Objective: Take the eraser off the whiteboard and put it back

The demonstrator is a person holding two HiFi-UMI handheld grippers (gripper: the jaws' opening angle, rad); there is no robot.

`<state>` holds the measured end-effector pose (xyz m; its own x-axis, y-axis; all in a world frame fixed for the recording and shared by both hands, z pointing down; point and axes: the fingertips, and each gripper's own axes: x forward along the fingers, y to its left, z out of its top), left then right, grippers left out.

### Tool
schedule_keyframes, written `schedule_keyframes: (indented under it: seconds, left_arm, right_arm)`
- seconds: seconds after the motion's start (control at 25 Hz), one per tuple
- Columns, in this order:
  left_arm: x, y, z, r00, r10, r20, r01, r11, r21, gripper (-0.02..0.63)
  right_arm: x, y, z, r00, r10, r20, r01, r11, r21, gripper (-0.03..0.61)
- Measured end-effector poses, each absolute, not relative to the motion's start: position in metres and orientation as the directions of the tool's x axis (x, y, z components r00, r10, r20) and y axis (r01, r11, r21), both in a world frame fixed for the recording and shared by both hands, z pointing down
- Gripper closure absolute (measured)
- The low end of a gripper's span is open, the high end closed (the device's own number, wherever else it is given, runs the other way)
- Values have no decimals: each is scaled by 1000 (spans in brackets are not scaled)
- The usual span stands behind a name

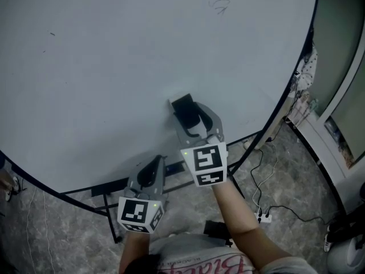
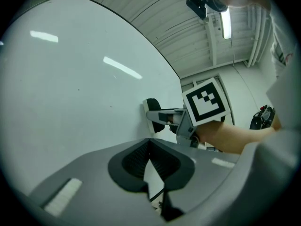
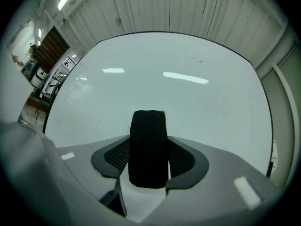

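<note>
A black eraser (image 1: 184, 109) (image 3: 148, 147) stands upright between the jaws of my right gripper (image 1: 188, 120) (image 3: 149, 160), which is shut on it. From the left gripper view, the eraser (image 2: 152, 115) has its far face right at the whiteboard (image 2: 70, 88), and it looks to be touching. The big whiteboard (image 1: 114, 67) (image 3: 188, 107) fills the space ahead. It is almost blank, apart from a small scribble (image 1: 219, 4) near its top. My left gripper (image 1: 151, 173) (image 2: 151, 166) hangs lower and to the left. It is shut with nothing in it and stays off the board.
The board's dark frame and stand legs (image 1: 108, 190) run below the grippers. Cables and a power strip (image 1: 263, 214) lie on the marbled floor at the right. A wall and door frame (image 1: 342, 96) stand beyond the board's right edge.
</note>
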<state>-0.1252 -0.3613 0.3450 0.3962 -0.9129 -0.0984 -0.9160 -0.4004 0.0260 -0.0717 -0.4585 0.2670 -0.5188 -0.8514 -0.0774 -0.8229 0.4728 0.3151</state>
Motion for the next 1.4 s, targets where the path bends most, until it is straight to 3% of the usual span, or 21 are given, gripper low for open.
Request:
schedule_keyframes:
  seconds: [0.92, 1.24, 1.4]
  left_arm:
    - [-120, -363, 344, 411, -906, -102, -910, -414, 17, 615]
    - [-115, -356, 348, 421, -902, -95, -905, -425, 25, 615]
    - [-112, -353, 348, 432, -897, -97, -900, -436, 25, 615]
  right_arm:
    - [-66, -447, 287, -578, -811, -85, -796, 538, 279, 331]
    - [-46, -420, 318, -575, -817, -43, -805, 555, 211, 344]
    - [-42, -403, 328, -575, -818, -24, -803, 558, 208, 398]
